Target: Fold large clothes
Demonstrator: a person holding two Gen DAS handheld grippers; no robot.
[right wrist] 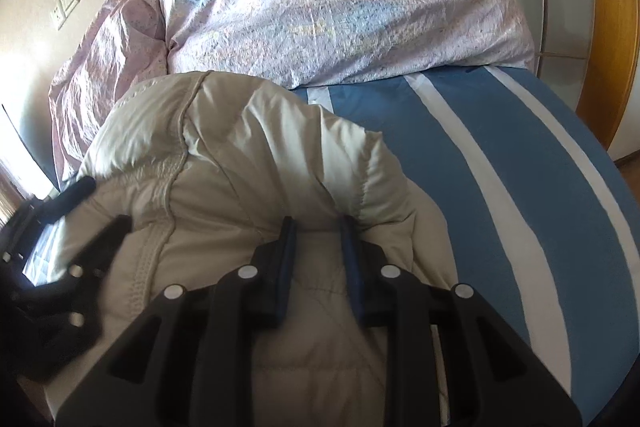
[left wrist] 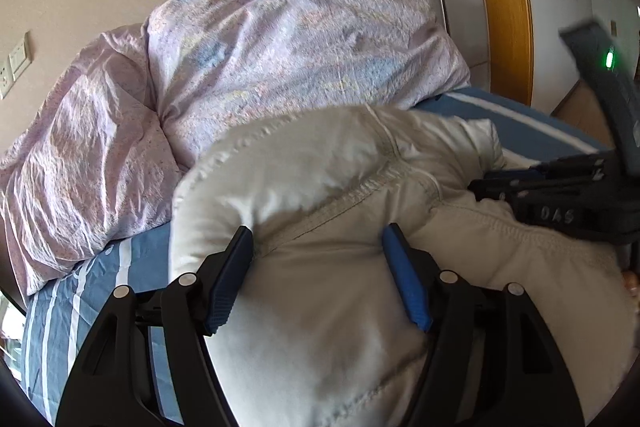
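Right now the cream padded jacket (left wrist: 340,195) lies bunched on the blue-striped sheet (right wrist: 500,155), w/ the crumpled floral duvet (left wrist: 288,35) heaped just behind it.

Left gripper (left wrist: 318,239) is spread wide, jaws straddling a puffy ridge near a seam; fabric bulges between them but the pads (left wrist: 404,275) aren't pressing it. Right gripper (right wrist: 316,227) is narrow, jaws pinched around a fold at the jacket's right edge. Prob. gripping it, though the contact pt is hidden by the fold itself.

Key relation: the jacket's bulk runs away from both grippers toward the duvet, long axis approx. front-to-back, and the bare sheet is to the right. The right gripper sits nearer the free edge, so it looks better placed to carry that edge across; the left one would need to close first.
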